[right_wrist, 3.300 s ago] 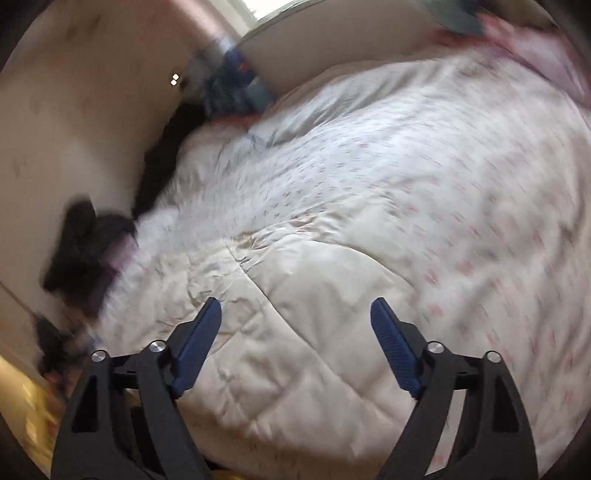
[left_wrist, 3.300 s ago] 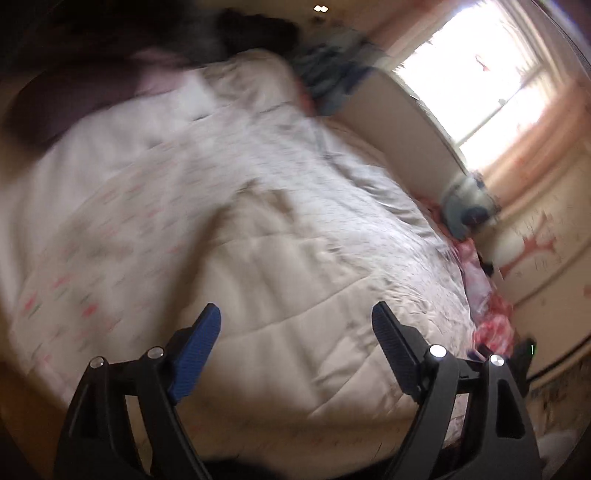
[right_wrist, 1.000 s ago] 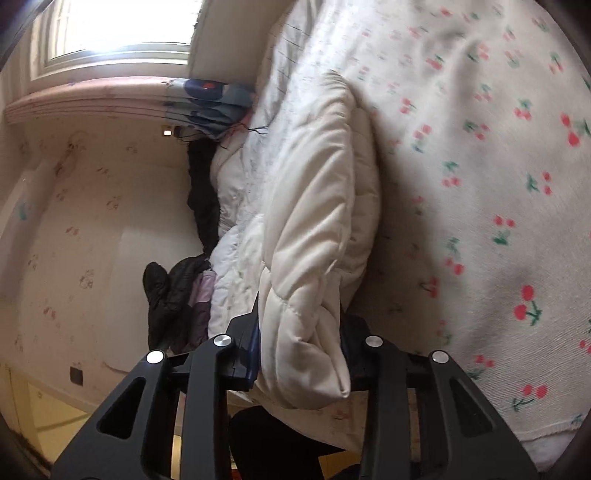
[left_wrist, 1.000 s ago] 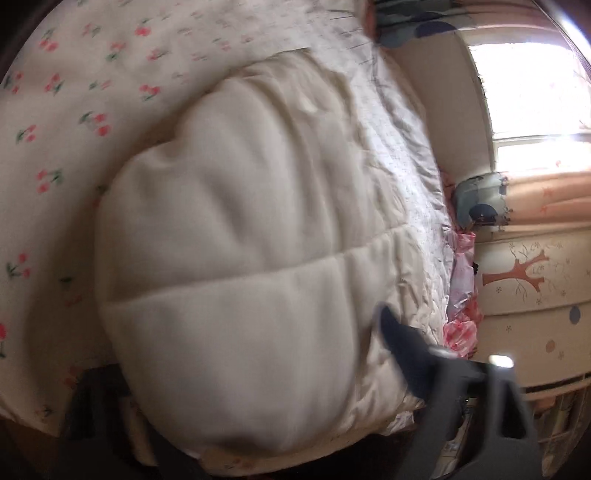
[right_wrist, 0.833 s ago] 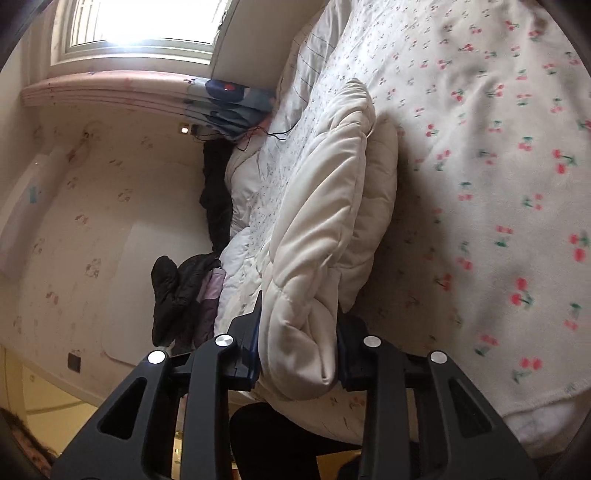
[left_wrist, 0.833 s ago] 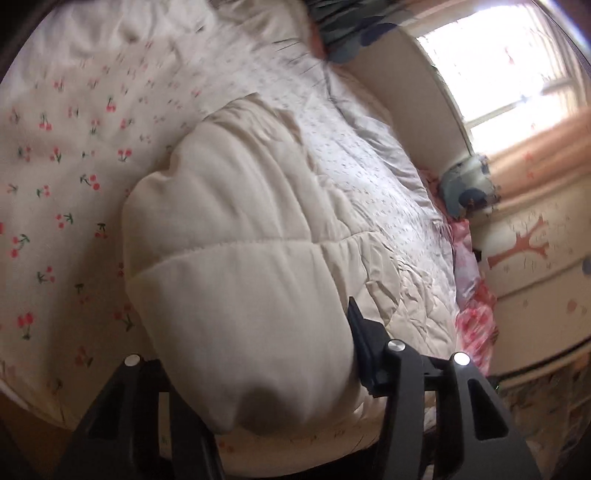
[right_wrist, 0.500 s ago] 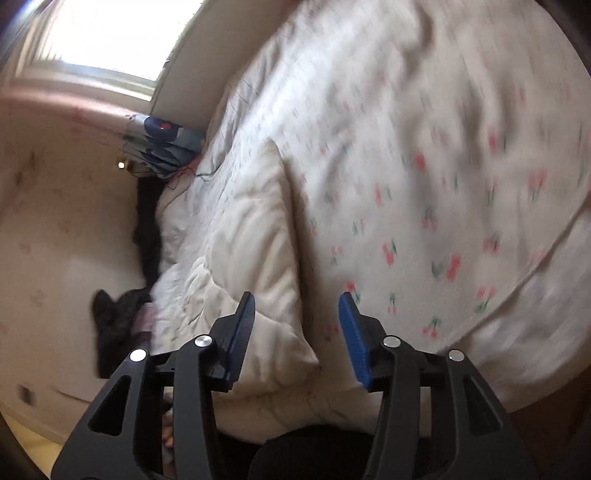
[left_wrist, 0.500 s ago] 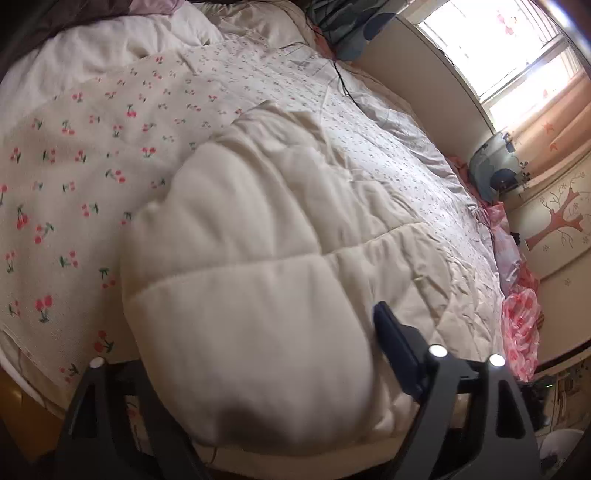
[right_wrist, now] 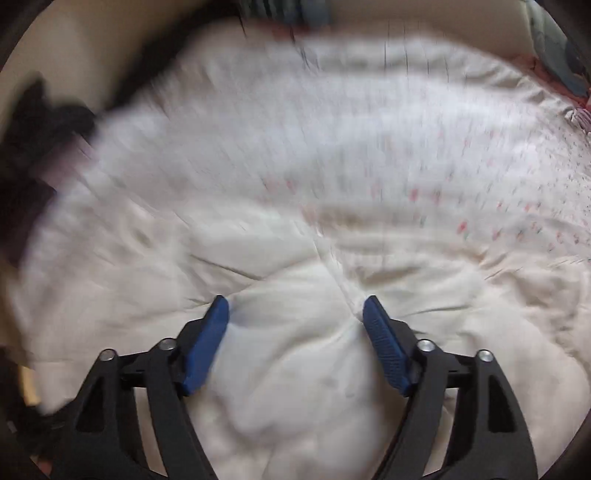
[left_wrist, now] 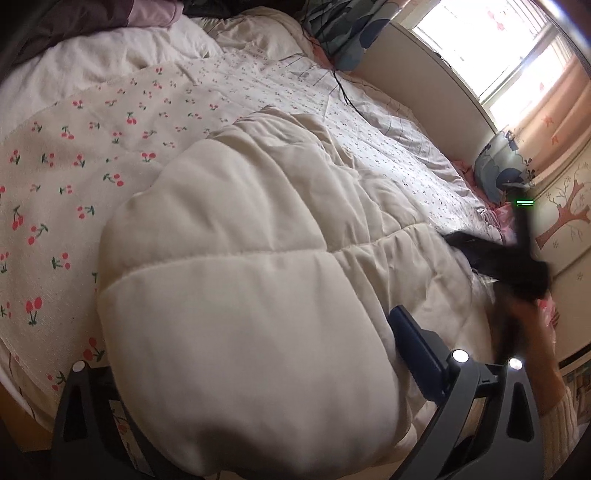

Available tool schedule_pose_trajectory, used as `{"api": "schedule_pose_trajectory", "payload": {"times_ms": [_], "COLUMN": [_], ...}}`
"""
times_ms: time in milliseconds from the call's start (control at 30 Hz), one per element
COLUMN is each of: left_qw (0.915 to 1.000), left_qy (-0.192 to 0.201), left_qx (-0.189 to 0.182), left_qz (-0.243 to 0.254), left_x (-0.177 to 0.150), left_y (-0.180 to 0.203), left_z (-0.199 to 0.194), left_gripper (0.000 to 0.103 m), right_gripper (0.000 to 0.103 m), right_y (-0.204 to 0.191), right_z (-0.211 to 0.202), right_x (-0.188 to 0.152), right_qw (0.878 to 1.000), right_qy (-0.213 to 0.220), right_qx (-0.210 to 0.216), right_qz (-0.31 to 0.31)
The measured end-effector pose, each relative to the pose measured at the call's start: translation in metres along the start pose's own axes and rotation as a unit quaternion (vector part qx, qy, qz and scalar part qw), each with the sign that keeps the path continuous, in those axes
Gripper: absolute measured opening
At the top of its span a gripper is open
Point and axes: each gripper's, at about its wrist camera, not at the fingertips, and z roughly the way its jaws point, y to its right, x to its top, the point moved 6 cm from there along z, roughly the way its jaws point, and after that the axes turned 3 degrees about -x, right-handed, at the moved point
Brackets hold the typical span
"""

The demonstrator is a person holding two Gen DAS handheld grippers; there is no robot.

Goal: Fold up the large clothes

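Note:
A cream quilted padded garment [left_wrist: 240, 288] lies folded over on a bed with a cherry-print sheet [left_wrist: 74, 155]. My left gripper [left_wrist: 258, 369] is open; the garment's thick fold bulges between its jaws and hides the left finger, and only the right blue pad [left_wrist: 417, 350] shows. My right gripper [right_wrist: 295, 317] is open, its blue pads pressed onto the same garment [right_wrist: 295, 369]; this view is motion-blurred. The right gripper also shows in the left wrist view as a dark blur [left_wrist: 517, 266] over the garment's right part.
A white duvet [left_wrist: 92, 77] and dark clothes [left_wrist: 55, 26] lie at the bed's far left. Blue-patterned pillows [left_wrist: 347, 26] and a cable [left_wrist: 343, 92] are by the headboard and window. Pink fabric [left_wrist: 546, 314] lies at the right edge, by a tree-decal wall.
Both grippers had closed on the garment's edge and lifted it over into a fold. Both have since opened. The right gripper swung round and now presses down on the garment.

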Motion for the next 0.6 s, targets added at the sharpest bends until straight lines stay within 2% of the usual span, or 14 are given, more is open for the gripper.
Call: {"api": "schedule_pose_trajectory", "payload": {"times_ms": [67,133,200,267,333,367,400,433,500,533,600], "left_qw": [0.9999,0.9996,0.9993,0.9991,0.9987,0.9985,0.9983,0.9980,0.9969,0.9966,0.9961], "left_qy": [0.002,-0.001,0.002,0.004,0.007,0.009,0.013,0.018,0.021,0.020,0.022], "left_qx": [0.009,0.015,0.017,0.021,0.026,0.028,0.029,0.028,0.040,0.044,0.043], "left_qz": [0.013,0.023,0.032,0.037,0.043,0.047,0.050,0.054,0.065,0.067,0.074], "left_x": [-0.001,-0.003,-0.002,-0.001,0.000,0.001,0.002,0.003,0.002,0.000,0.000], "left_y": [0.003,0.004,0.007,0.009,0.010,0.011,0.012,0.014,0.016,0.017,0.018], "left_z": [-0.001,0.000,-0.001,-0.001,-0.001,-0.001,-0.001,-0.002,-0.002,-0.002,-0.004], "left_gripper": [0.096,0.096,0.096,0.096,0.096,0.096,0.096,0.096,0.096,0.096,0.096], "right_gripper": [0.081,0.081,0.081,0.081,0.085,0.087,0.095,0.095,0.095,0.095,0.095], "right_y": [-0.002,0.000,0.004,0.006,0.011,0.013,0.015,0.017,0.017,0.017,0.017], "right_z": [-0.009,-0.029,-0.042,-0.036,-0.009,0.019,0.038,0.038,0.025,0.010,-0.027], "right_x": [0.005,0.015,0.029,0.051,0.059,0.054,0.044,0.044,0.045,0.042,0.029], "right_qw": [1.000,0.999,0.998,0.997,0.998,0.999,0.999,0.999,1.000,1.000,0.999], "right_qy": [-0.004,0.030,0.057,0.072,0.055,0.020,-0.005,-0.001,-0.004,0.009,0.043], "right_qx": [0.000,0.021,0.004,-0.008,-0.026,-0.040,-0.041,-0.045,-0.021,0.005,0.016], "right_qz": [0.002,0.016,0.014,0.023,0.033,0.025,0.019,0.016,0.021,0.027,0.018]}}
